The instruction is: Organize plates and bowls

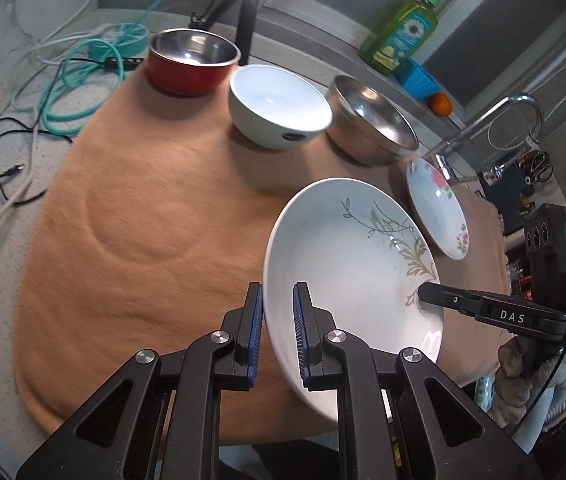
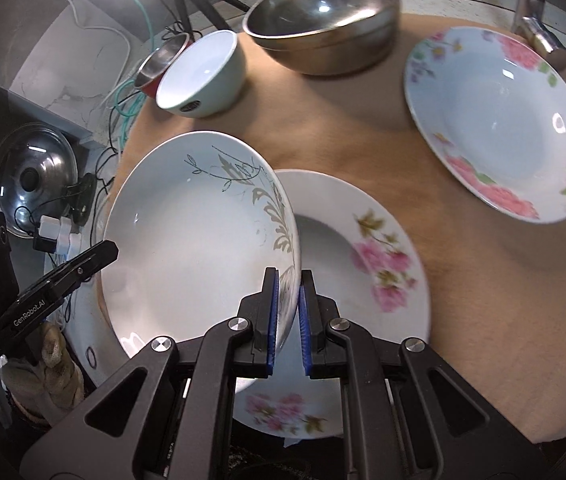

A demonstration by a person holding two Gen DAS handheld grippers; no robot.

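Observation:
A white plate with a grey leaf pattern (image 1: 347,264) (image 2: 199,240) is held tilted above the tan cloth. My left gripper (image 1: 277,300) straddles its left rim with a gap between pads and rim. My right gripper (image 2: 288,292) is shut on its right rim. Under it lies a pink-flowered plate (image 2: 363,256). Another flowered plate (image 2: 499,120) (image 1: 437,208) lies to the right. A red bowl (image 1: 191,60), a white bowl (image 1: 279,104) (image 2: 199,76) and a steel bowl (image 1: 371,120) (image 2: 323,16) stand in a row at the back.
The tan cloth (image 1: 143,220) covers the counter. Cables (image 1: 63,76) lie at the left, a green soap bottle (image 1: 403,36) and a tap (image 1: 499,116) at the back right. A steel pot lid (image 2: 35,176) sits at the left in the right wrist view.

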